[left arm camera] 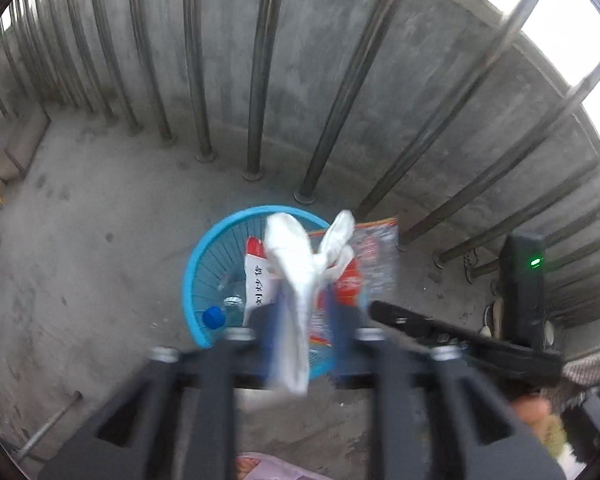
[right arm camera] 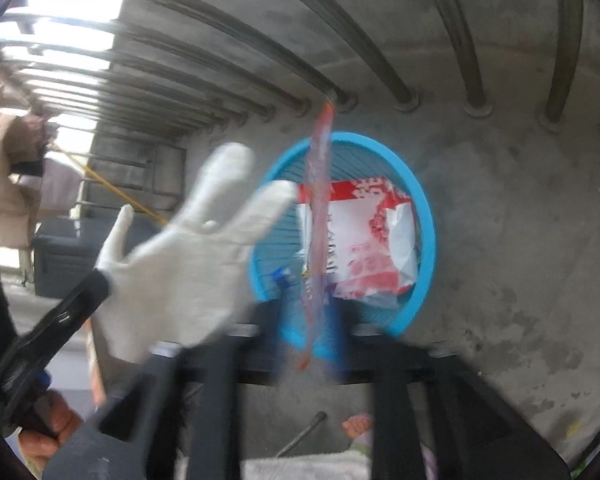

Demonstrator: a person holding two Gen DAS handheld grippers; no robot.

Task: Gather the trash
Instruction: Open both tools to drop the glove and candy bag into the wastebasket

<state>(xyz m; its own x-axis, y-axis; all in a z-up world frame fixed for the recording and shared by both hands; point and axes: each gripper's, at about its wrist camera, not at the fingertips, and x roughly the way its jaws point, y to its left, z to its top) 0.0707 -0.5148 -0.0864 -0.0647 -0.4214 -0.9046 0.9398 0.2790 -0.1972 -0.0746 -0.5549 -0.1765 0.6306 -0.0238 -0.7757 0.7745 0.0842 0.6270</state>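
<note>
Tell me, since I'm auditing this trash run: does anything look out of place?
Only two items in mid-air: a white glove sits loose between the left gripper's open fingers over the blue basket, and a reddish wrapper likewise in the right gripper. The basket stands upright.

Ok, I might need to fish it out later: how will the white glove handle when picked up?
Probably floppy: the glove droops in long folds, its fingers splayed. Likely light, as it looks like thin cloth. It shouldn't roll, but might snag on the basket ribs.
</note>
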